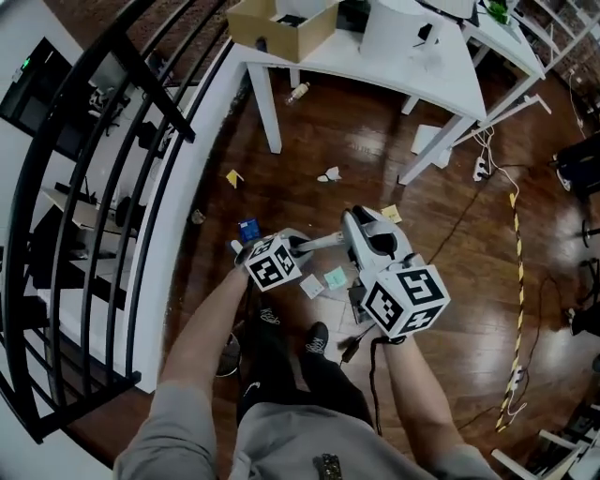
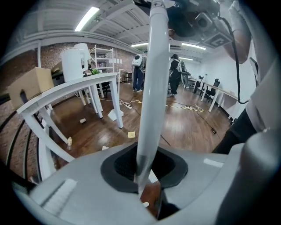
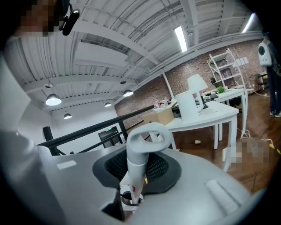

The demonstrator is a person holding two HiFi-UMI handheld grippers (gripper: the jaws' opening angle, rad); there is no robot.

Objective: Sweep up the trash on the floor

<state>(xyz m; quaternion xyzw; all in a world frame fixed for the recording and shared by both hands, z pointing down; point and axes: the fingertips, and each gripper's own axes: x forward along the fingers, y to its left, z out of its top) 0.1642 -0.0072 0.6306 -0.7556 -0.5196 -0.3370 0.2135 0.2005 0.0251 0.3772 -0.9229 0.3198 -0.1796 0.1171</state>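
My left gripper (image 1: 281, 251) (image 2: 147, 184) is shut on a long pale grey pole (image 2: 153, 88) that rises straight up between its jaws. My right gripper (image 1: 370, 239) (image 3: 131, 193) is shut on a grey handle with a looped top (image 3: 142, 149). Both are held close together above the dark wooden floor. Trash lies on the floor ahead: a yellow scrap (image 1: 232, 177), a crumpled white paper (image 1: 329, 174), a yellow note (image 1: 391, 214), a blue item (image 1: 248, 229) and pale paper pieces (image 1: 323, 281) just below the grippers. The lower ends of the pole and the handle are hidden.
A white table (image 1: 375, 56) with a cardboard box (image 1: 281, 28) stands ahead, a bottle (image 1: 298, 92) lying under it. A black railing (image 1: 112, 187) runs along the left. A power strip with cables (image 1: 483, 169) and a striped strip (image 1: 517, 281) lie right. Two people (image 2: 139, 72) stand far off.
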